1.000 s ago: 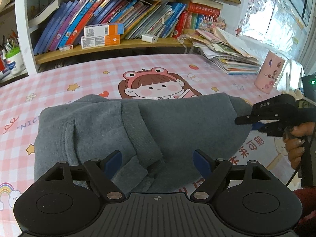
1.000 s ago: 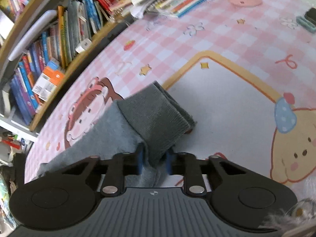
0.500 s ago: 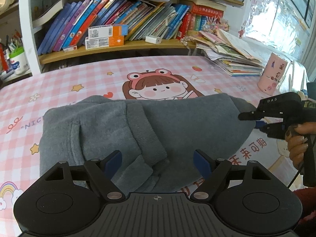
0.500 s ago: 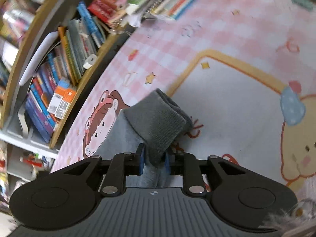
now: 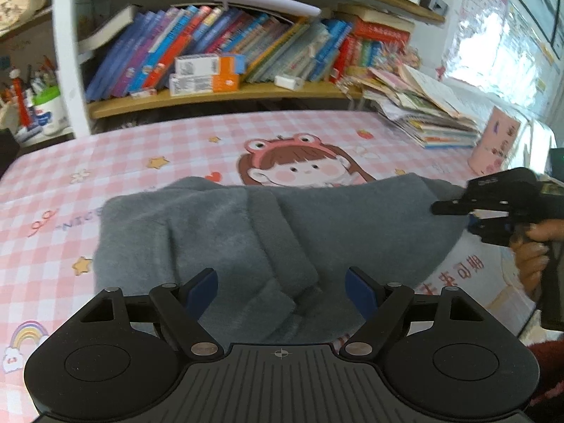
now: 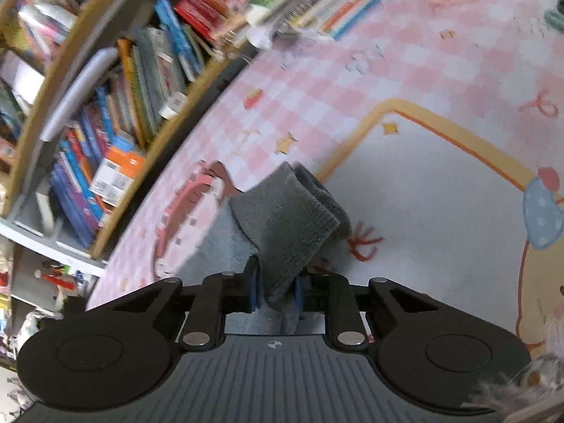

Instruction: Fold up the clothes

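A grey fleece garment [image 5: 268, 232] lies bunched on the pink checked table cover, with a ribbed band running down its middle. My left gripper [image 5: 280, 290] hovers open just above its near edge, blue pads wide apart and holding nothing. At the garment's right end my right gripper [image 5: 461, 211] is held by a hand and pinches the cloth. In the right wrist view that gripper [image 6: 275, 290] is shut on the ribbed grey cuff [image 6: 289, 218], which is lifted off the table and droops past the fingertips.
A bookshelf [image 5: 225, 60] full of books runs along the table's far edge. A stack of booklets [image 5: 423, 112] and a pink cup [image 5: 495, 144] stand at the back right. A cartoon girl print [image 5: 299, 165] shows beyond the garment.
My right gripper has lifted the cuff higher and tilted, so the shelf fills more of its view. The left gripper has backed off slightly and stays open.
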The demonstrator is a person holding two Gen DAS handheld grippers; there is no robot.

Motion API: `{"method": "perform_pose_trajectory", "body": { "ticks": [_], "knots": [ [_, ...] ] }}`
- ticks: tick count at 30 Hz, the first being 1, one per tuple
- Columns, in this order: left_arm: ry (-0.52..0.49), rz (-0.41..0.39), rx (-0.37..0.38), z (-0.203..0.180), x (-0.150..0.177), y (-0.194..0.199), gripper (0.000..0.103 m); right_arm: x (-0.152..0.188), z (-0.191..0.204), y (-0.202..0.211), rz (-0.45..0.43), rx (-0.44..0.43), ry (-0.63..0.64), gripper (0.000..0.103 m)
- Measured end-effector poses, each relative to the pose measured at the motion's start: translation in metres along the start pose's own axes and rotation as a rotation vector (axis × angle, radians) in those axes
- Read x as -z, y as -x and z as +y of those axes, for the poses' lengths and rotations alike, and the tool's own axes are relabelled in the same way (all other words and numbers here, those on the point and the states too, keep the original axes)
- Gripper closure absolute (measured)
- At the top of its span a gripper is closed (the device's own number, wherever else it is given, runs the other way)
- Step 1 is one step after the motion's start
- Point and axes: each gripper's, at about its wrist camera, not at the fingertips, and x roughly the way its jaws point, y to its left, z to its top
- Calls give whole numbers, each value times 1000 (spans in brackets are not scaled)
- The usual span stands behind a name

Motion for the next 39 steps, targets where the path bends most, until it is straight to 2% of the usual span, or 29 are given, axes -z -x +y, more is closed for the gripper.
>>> {"method": "perform_pose_trajectory", "body": {
  "ticks": [6,13,19,24,28,30,32,36,39],
  "knots": [
    [76,-57,-58,28,2,18,21,0,54,22,-54,-114,130,86],
    [165,-124,-127,60,3,39,21,16,132,37,-64,-251,296,86],
    [246,-172,-174,89,14,62,21,53,206,41,-40,-362,525,86],
    [325,-205,-205,111,29,82,21,105,252,30,32,-428,736,86],
    [407,-212,-213,130,41,90,21,123,256,24,88,-438,792,84],
    [449,-215,-211,138,46,93,21,130,256,21,113,-440,812,76],
    [470,-220,-208,142,48,96,21,137,257,19,139,-443,832,74],
    [457,-239,-196,142,45,98,21,151,257,14,191,-447,872,62],
    [421,-251,-151,137,37,94,21,162,258,11,231,-450,901,58]
  ]
}}
